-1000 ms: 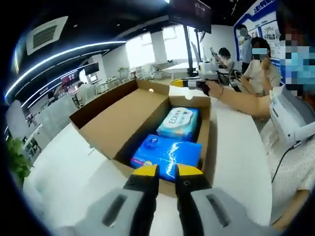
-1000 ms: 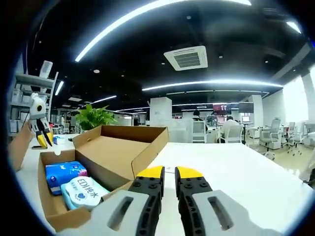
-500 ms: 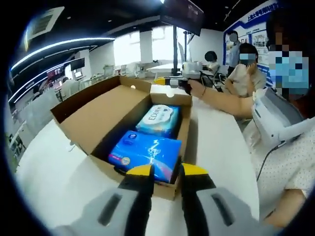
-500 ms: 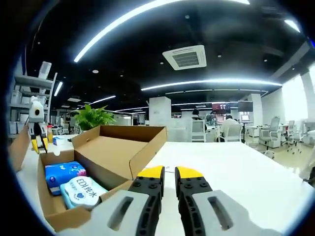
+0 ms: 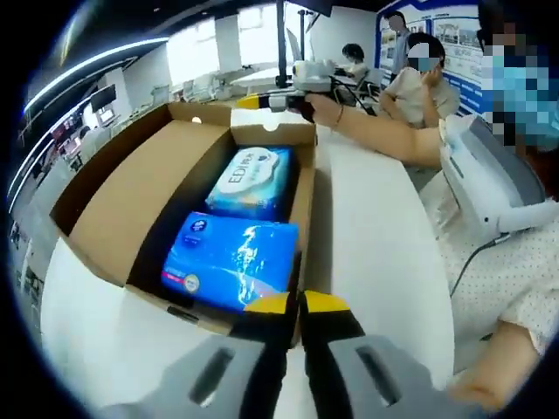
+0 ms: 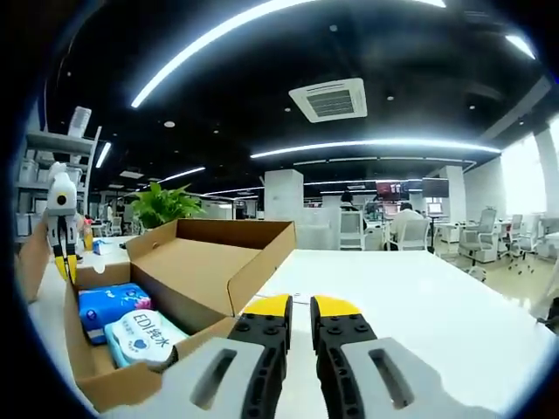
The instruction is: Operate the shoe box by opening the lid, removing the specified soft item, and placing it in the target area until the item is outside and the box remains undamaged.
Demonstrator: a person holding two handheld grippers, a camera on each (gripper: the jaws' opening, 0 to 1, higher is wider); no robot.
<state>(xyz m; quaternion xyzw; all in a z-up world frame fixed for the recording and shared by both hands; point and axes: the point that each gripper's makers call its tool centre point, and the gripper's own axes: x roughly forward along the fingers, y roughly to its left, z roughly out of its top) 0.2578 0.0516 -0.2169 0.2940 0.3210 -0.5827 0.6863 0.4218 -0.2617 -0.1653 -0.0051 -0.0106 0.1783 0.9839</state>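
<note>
White tabletop [image 6: 419,297] in an open-plan office supports an open cardboard shoe box [image 5: 113,209], its lid [image 6: 214,262] folded back flat. Inside the box lie two soft packs side by side: a blue pack [image 5: 231,262] at the end nearest the left gripper [image 5: 295,303], and a pale wipes pack [image 5: 251,179] just beyond it, touching it. Left gripper hangs over the box's near wall beside the blue pack, its yellow-tipped jaws closed together on nothing. Right gripper [image 6: 301,305] is held at the box's far end, above the tabletop beside the lid, jaws nearly closed and empty. Seated people [image 5: 419,74] appear beyond the box.
</note>
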